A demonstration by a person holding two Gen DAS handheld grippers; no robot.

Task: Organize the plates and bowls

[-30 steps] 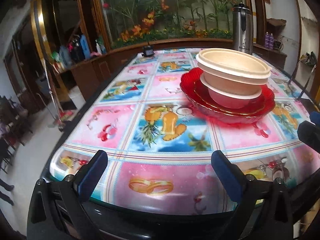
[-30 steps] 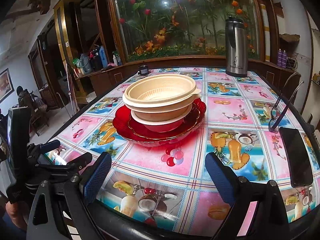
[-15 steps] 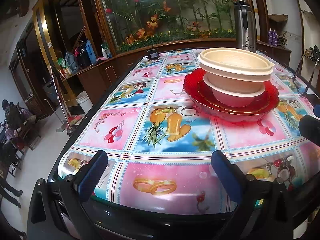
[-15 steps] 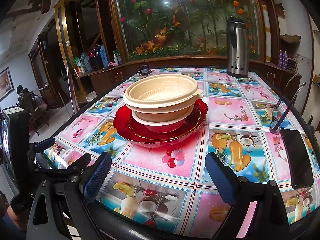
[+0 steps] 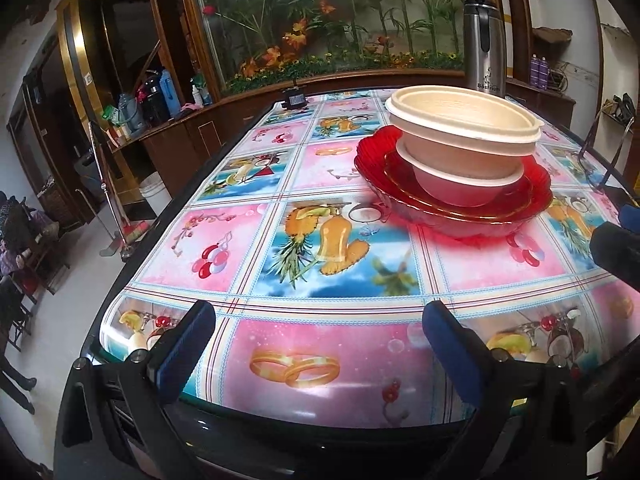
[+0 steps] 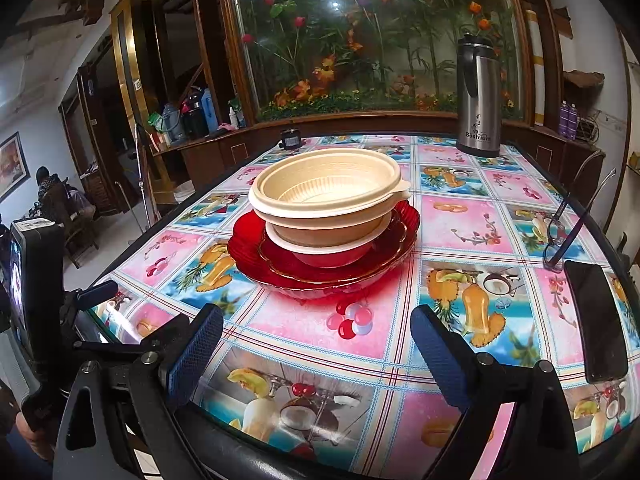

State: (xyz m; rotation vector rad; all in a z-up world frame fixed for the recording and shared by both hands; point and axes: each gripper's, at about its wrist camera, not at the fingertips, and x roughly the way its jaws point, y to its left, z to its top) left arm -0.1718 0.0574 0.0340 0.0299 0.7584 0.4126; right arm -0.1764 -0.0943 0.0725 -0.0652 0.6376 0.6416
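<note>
Right tool (image 6: 316, 344) and left tool (image 5: 316, 338): both spread wide, empty, at the counter (image 6: 460, 216) edge. Ahead, bowls (image 6: 326, 192) sit nested on red plates (image 6: 324, 268), apparently already stacked for compactness.

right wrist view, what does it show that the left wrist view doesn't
Only the right wrist view shows the black phone, the eyeglasses, a seated person and the cream bowl's ribbed inside.

Only the left wrist view shows the broom and white bucket on the floor.

Both show the bowls stacked on red plates, the steel flask, and an open, empty hand-held gripper.
</note>
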